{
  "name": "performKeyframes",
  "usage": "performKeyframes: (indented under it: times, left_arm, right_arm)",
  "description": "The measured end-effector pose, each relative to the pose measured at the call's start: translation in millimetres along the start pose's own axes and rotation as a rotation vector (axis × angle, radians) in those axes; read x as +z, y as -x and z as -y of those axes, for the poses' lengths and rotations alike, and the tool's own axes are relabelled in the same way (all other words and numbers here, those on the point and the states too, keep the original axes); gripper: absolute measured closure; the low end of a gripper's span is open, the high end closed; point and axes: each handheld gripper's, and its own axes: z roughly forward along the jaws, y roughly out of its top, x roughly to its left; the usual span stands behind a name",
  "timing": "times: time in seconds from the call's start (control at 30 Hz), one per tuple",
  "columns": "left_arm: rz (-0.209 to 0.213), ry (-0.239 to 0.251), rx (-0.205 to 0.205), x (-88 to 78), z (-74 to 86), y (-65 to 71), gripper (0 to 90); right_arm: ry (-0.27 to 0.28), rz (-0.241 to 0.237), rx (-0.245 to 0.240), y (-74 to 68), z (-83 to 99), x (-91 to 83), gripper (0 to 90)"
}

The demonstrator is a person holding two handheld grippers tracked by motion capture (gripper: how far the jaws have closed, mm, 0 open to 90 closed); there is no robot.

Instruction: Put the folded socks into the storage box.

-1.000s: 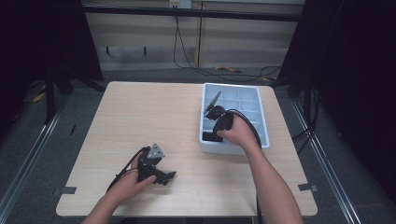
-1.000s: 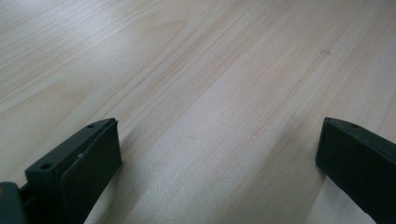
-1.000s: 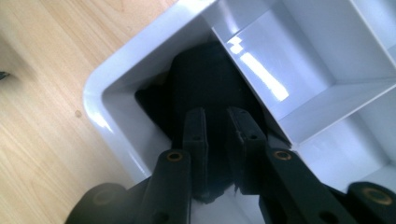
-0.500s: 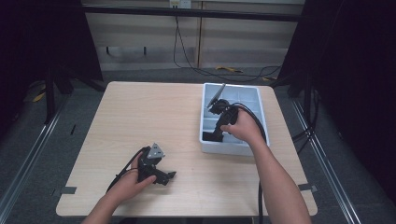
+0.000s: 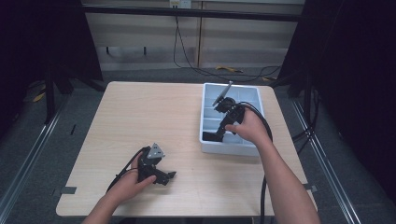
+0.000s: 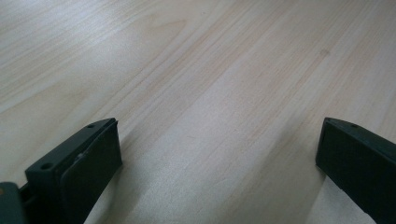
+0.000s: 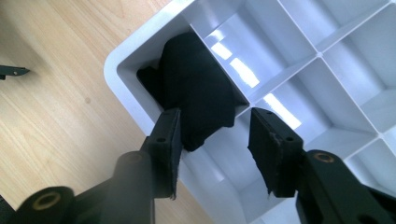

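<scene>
A white compartment tray [image 5: 229, 148] stands at the table's right side. In the right gripper view a black cloth [image 7: 196, 88] lies in the tray's [image 7: 122, 60] corner compartment, draped over a divider. My right gripper [image 7: 215, 116] hangs just above it; its jaws have just been opening, and the cloth's lower end lies loose between them, close to the left pad. From above, the right gripper [image 5: 211, 136] points down at the tray's near left corner. My left gripper [image 5: 170, 176] rests low over the wood near the front edge, its jaws [image 6: 219, 126] wide apart with nothing between them.
The light wooden table [image 5: 154, 116] stretches bare to the left of the tray. The tray's other compartments [image 7: 327, 70] look empty. Black cables trail from both grippers toward the person. Dark stands and floor cables [image 5: 224, 71] lie beyond the table's far edge.
The right gripper has lifted a little over the tray's near left corner and its jaws have widened, letting go of the black cloth. The left gripper has stayed put.
</scene>
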Motion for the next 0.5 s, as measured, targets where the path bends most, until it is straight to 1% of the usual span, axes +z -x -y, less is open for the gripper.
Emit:
performKeyframes:
  times: [0.03, 0.07, 0.17, 0.23, 0.3, 0.37, 0.47, 0.5]
  left_arm:
    - [0.000, 0.000, 0.000, 0.0, 0.0, 0.0, 0.0]
    - [-0.005, 0.004, 0.000, 0.3, 0.1, 0.2, 0.0]
    - [0.000, 0.000, 0.000, 0.0, 0.0, 0.0, 0.0]
    - [-0.003, 0.004, 0.001, 0.4, 0.2, 0.2, 0.0]
    - [-0.004, 0.005, -0.001, 0.4, 0.2, 0.3, 0.0]
    - [-0.004, 0.005, -0.001, 0.4, 0.2, 0.2, 0.0]
    - [-0.004, 0.005, -0.001, 0.4, 0.2, 0.3, 0.0]
    - [-0.004, 0.005, -0.001, 0.4, 0.2, 0.2, 0.0]
  right_arm:
    - [0.000, 0.000, 0.000, 0.0, 0.0, 0.0, 51.4]
    - [0.009, 0.000, 0.018, -0.8, 2.5, -2.7, 47.0]
    - [0.015, 0.004, 0.009, -0.9, 6.8, -5.7, 40.0]
    - [0.023, 0.003, 0.010, -2.2, 10.2, -7.5, 37.9]
    - [0.045, -0.006, 0.003, -2.7, 14.4, -9.3, 36.1]
    - [0.047, -0.003, 0.009, -4.4, 19.1, -9.6, 33.4]
    - [0.058, -0.005, 0.012, -6.2, 24.3, -9.7, 32.6]
    - [0.064, -0.008, 0.002, -6.3, 26.6, -9.9, 32.2]
